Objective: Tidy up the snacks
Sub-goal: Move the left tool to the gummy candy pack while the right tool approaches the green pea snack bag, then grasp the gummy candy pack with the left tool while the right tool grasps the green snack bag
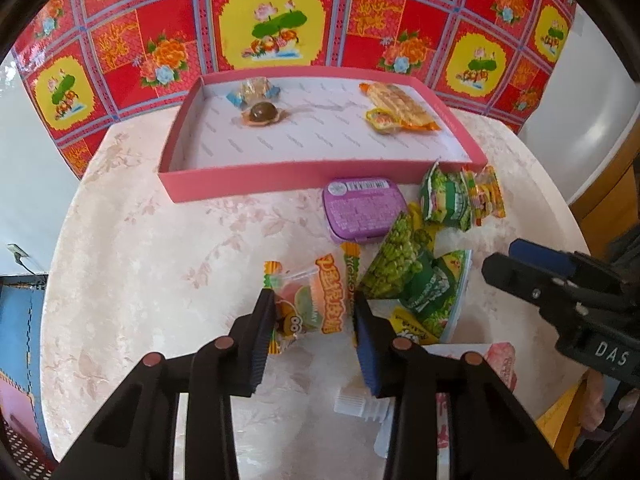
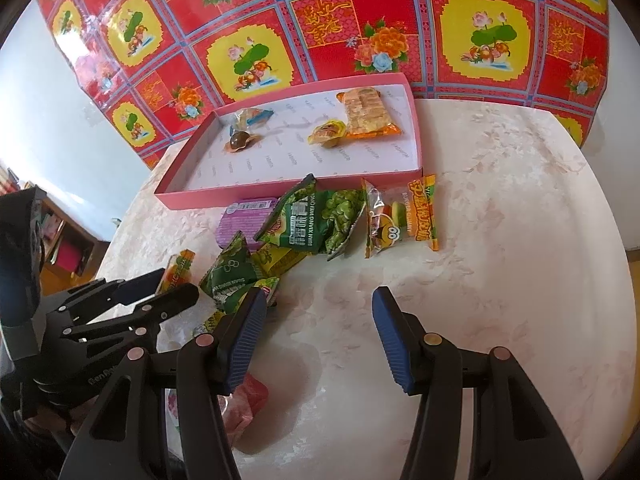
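Observation:
An orange gummy packet (image 1: 310, 306) lies flat on the pale round table (image 1: 160, 264), and my left gripper (image 1: 314, 300) is shut on it, a pad against each side edge. From the right wrist view, the left gripper (image 2: 160, 294) sits low by the snack pile. My right gripper (image 2: 320, 300) stands open over bare tabletop and holds nothing. The pink box (image 1: 240, 180) at the back holds a brown round sweet (image 1: 262, 114), a cracker packet (image 1: 400, 106) and a jelly cup (image 1: 382, 120).
A purple tin (image 1: 362, 212), green pea packets (image 1: 400, 264) and a second gummy packet (image 2: 400, 220) lie in front of the box. A pink packet (image 2: 244, 400) and a white cap (image 1: 352, 400) sit near the front edge. A red floral cloth (image 1: 280, 20) hangs behind.

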`<state>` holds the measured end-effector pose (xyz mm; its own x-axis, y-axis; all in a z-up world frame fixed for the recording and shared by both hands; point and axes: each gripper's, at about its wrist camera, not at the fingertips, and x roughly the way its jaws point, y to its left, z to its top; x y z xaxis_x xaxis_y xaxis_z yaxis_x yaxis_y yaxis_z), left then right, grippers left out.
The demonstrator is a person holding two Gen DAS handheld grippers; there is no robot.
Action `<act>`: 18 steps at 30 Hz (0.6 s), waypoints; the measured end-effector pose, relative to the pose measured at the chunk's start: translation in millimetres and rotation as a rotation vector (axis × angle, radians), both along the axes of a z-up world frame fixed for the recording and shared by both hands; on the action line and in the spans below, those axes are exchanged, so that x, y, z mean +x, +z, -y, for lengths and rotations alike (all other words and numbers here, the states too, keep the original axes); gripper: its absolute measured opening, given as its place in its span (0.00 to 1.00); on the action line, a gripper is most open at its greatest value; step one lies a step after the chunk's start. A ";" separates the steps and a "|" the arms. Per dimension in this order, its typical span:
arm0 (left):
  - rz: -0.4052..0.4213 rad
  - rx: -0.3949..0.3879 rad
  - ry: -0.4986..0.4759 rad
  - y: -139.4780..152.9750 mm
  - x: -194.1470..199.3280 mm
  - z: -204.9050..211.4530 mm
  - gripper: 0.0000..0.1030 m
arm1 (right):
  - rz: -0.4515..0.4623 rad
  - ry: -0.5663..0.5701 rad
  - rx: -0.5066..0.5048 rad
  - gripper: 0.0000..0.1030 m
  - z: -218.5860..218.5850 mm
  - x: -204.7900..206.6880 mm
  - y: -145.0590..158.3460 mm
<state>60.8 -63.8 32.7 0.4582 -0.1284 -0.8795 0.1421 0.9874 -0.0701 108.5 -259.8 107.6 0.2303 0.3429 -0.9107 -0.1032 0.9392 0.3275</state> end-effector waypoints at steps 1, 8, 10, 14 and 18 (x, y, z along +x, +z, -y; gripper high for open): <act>0.009 0.004 0.006 2.1 -0.1 -1.7 0.38 | -0.001 0.002 0.002 0.55 -1.2 0.0 -0.1; 0.035 0.007 0.052 8.0 0.9 -16.8 0.38 | -0.018 0.023 0.025 0.55 -11.0 -0.3 -2.8; 0.032 0.019 0.068 6.4 1.6 -21.0 0.38 | -0.025 0.033 0.029 0.55 -15.4 -0.4 -4.5; 0.019 0.029 0.094 0.4 3.2 -29.6 0.38 | -0.032 0.048 0.028 0.55 -22.6 -0.3 -6.6; 0.000 0.027 0.109 -7.1 4.0 -36.2 0.38 | -0.036 0.054 0.036 0.55 -26.7 1.1 -9.5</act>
